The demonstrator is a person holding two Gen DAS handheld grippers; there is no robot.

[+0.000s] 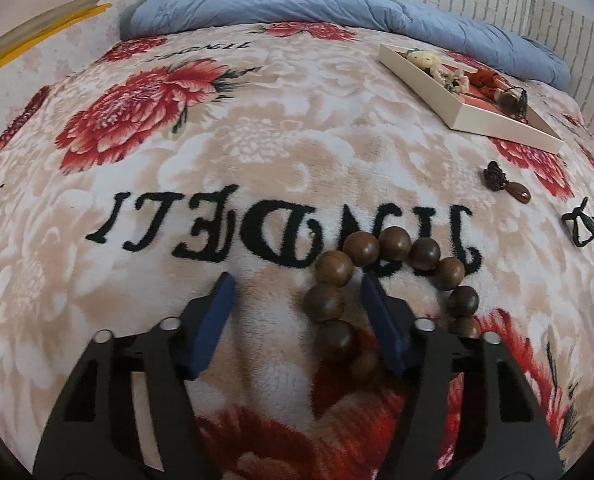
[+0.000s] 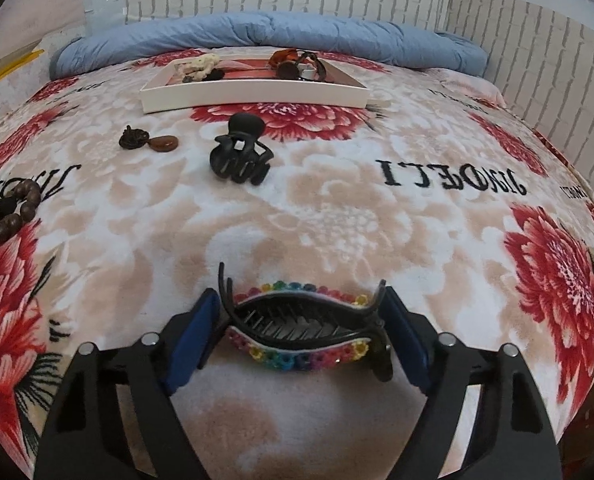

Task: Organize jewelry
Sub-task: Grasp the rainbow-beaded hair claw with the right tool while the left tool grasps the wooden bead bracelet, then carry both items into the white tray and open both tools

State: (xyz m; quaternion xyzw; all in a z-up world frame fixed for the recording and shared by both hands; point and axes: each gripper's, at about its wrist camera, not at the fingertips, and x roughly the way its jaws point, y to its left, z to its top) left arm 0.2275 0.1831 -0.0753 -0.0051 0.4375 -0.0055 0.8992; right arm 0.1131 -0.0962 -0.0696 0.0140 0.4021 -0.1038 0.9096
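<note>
open blanket (image 2: 337, 208) ahead; black claw clip (image 2: 239, 156) and pendant (image 2: 147, 140) stand before the tray (image 2: 253, 98).

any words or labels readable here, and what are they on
"JINDELI" woven in black on the blanket, upside down, just ahead of the left tool
"JINDELI" again on the blanket, upside down, right of centre in the right wrist view
More of the same black lettering sits near the blanket's edges in both views: cut off or too small to read
No text shows on the tray, the bracelet or the clips
</note>
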